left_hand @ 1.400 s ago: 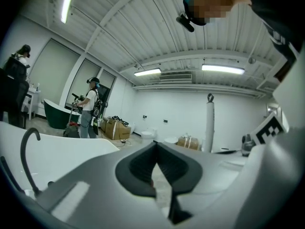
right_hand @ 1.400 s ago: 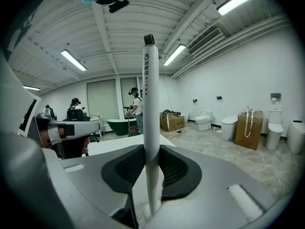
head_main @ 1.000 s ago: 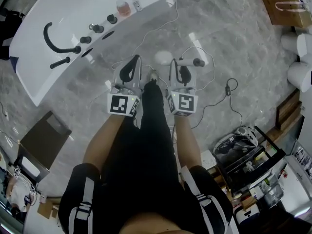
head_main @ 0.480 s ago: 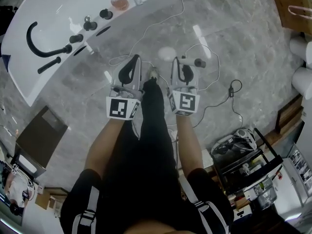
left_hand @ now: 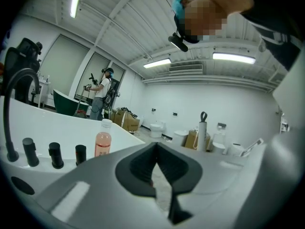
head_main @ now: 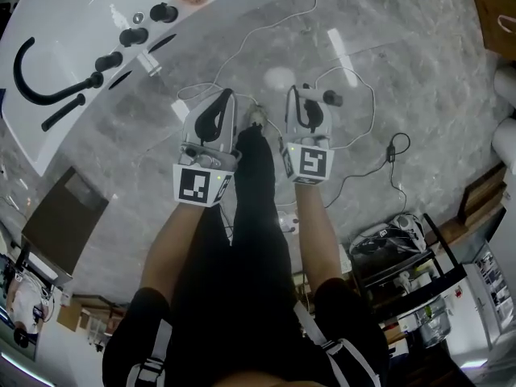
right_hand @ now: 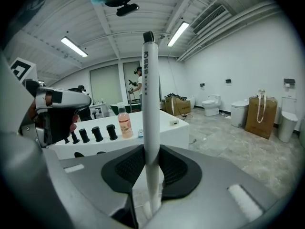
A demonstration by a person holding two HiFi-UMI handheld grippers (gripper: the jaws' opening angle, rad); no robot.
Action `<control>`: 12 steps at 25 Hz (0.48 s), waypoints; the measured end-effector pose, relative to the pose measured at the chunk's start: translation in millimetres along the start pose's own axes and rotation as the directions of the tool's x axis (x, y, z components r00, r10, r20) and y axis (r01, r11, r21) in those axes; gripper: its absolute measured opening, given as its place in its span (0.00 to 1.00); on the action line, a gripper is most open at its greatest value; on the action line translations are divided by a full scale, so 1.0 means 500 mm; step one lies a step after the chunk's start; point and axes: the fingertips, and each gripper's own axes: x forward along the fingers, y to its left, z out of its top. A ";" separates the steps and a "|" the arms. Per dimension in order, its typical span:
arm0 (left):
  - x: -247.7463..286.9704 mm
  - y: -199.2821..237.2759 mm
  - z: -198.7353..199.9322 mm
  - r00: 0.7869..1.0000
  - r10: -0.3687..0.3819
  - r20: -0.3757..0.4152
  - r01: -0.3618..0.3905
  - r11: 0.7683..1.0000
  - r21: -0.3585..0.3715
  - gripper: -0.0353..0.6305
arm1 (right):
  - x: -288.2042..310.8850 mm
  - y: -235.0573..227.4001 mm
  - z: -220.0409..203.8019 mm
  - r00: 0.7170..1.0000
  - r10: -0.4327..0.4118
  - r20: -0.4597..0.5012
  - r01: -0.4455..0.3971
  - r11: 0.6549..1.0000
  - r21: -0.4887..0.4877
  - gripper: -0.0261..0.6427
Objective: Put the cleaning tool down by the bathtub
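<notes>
White cleaning tool [right_hand: 150,80], w/ dark print down its shaft too small to read, stands upright clamped in right hand-held gripper [right_hand: 151,175], near bathtub [head_main: 72,22], over grey marble floor [head_main: 403,71]. Pink bottle [right_hand: 125,124] on tub rim: label illegible. Left hand-held gripper [left_hand: 157,161]: jaws together, empty. Both forearms stretched fwd, side by side.

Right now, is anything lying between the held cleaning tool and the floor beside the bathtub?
Yes: a white cable loops across the floor between the bathtub and the right claw, which grips the cleaning tool.
</notes>
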 end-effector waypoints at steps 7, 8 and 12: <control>0.017 0.021 -0.076 1.000 0.010 0.012 -0.010 1.000 -0.004 0.07 | 0.076 -0.006 -0.103 0.999 0.027 -0.036 -0.027 0.999 -0.021 0.18; 0.021 0.027 -0.084 1.000 0.013 0.020 -0.013 1.000 -0.003 0.07 | 0.086 -0.007 -0.115 0.999 0.027 -0.039 -0.028 0.999 -0.020 0.18; 0.035 0.044 -0.117 1.000 0.027 0.016 -0.027 1.000 -0.003 0.07 | 0.116 -0.011 -0.157 0.998 0.036 -0.059 -0.036 0.999 -0.014 0.18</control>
